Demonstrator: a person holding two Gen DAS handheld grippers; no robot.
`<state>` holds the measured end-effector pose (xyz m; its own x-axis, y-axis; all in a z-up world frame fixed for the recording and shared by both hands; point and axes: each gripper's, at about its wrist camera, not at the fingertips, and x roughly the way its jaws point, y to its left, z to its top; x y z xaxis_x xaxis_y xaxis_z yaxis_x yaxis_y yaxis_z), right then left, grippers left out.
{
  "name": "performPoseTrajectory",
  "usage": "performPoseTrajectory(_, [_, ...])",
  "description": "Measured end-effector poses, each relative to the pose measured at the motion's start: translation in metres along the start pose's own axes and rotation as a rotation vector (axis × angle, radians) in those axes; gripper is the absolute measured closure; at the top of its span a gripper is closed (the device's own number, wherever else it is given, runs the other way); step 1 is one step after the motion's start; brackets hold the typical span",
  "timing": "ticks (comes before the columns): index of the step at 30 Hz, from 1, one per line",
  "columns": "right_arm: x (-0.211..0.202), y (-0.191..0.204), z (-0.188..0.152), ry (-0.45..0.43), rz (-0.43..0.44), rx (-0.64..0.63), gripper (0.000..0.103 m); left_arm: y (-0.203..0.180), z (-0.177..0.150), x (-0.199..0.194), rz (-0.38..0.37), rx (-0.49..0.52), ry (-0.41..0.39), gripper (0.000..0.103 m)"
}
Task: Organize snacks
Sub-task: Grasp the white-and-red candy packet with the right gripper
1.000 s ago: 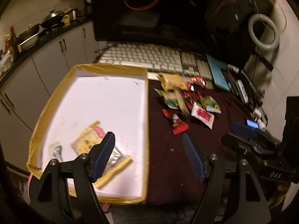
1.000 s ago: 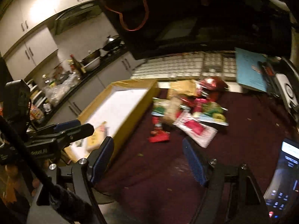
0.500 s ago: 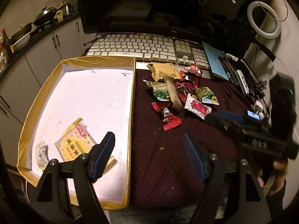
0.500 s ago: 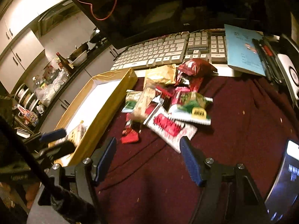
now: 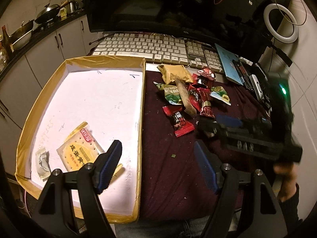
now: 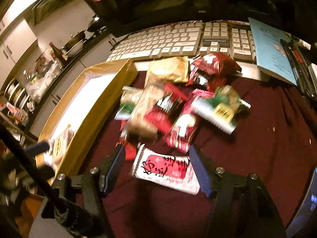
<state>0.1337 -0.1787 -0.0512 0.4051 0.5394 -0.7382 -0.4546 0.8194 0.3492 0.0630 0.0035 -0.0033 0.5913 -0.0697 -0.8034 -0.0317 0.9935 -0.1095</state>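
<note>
A pile of snack packets (image 5: 190,91) lies on the dark red cloth right of a shallow box (image 5: 95,103) with a white floor and tan taped rim. A yellow cracker packet (image 5: 79,150) and a small silver packet (image 5: 42,160) lie in the box's near left corner. My left gripper (image 5: 158,164) is open and empty, over the box's right rim. My right gripper (image 6: 157,166) is open, its jaws on either side of a white and red packet (image 6: 166,170) at the near edge of the pile (image 6: 178,107). The right gripper (image 5: 227,122) also shows in the left wrist view.
A white keyboard (image 5: 150,47) and a dark monitor (image 5: 178,4) stand behind the pile. A blue booklet (image 5: 227,65), pens and small devices lie at the right. A ring light (image 5: 281,23) leans on the wall. Kitchen cabinets and pots (image 5: 45,15) are at the far left.
My right gripper has moved forward to the pile, and now straddles the white and red packet. My left gripper has drawn in over the box's edge. Both stay open.
</note>
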Motion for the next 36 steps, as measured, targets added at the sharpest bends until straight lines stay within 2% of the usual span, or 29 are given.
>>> performPoseTrajectory(5, [-0.014, 0.001, -0.016, 0.026, 0.014, -0.010, 0.035, 0.000, 0.000, 0.001, -0.008, -0.002, 0.001, 0.028])
performPoseTrajectory(8, [-0.024, -0.007, -0.019, 0.011, 0.024, 0.040, 0.035, -0.003, -0.001, 0.002, -0.010, 0.008, 0.000, 0.028])
performPoseTrajectory(10, [-0.028, -0.007, -0.014, -0.008, 0.060, 0.020, 0.035, -0.003, -0.001, 0.003, -0.008, 0.008, 0.000, 0.028])
performPoseTrajectory(13, [-0.020, -0.004, 0.001, -0.004, 0.049, 0.040, 0.035, -0.004, -0.001, 0.001, -0.010, 0.001, -0.003, 0.028])
performPoseTrajectory(16, [-0.012, -0.008, 0.007, 0.020, -0.012, 0.100, 0.035, -0.002, -0.003, -0.003, -0.009, 0.002, -0.013, 0.028])
performPoseTrajectory(21, [-0.031, -0.014, -0.018, 0.014, 0.061, 0.189, 0.035, 0.006, -0.005, -0.005, -0.013, -0.020, -0.012, 0.028])
performPoseTrajectory(25, [-0.018, -0.010, -0.025, 0.051, 0.096, 0.236, 0.035, 0.005, -0.005, -0.006, -0.019, -0.012, -0.025, 0.028])
performPoseTrajectory(29, [-0.012, -0.003, -0.008, -0.006, 0.047, 0.268, 0.035, 0.007, -0.006, -0.006, -0.023, -0.020, -0.024, 0.028])
performPoseTrajectory(31, [-0.004, -0.003, 0.000, 0.003, 0.036, 0.289, 0.035, 0.010, -0.008, -0.006, -0.013, -0.021, -0.020, 0.028])
performPoseTrajectory(35, [0.006, 0.000, 0.005, -0.028, -0.101, 0.322, 0.036, 0.016, -0.012, -0.007, -0.011, -0.036, -0.018, 0.028])
performPoseTrajectory(36, [0.007, 0.002, 0.006, -0.041, -0.127, 0.312, 0.041, 0.017, -0.013, -0.007, -0.008, -0.037, -0.016, 0.028])
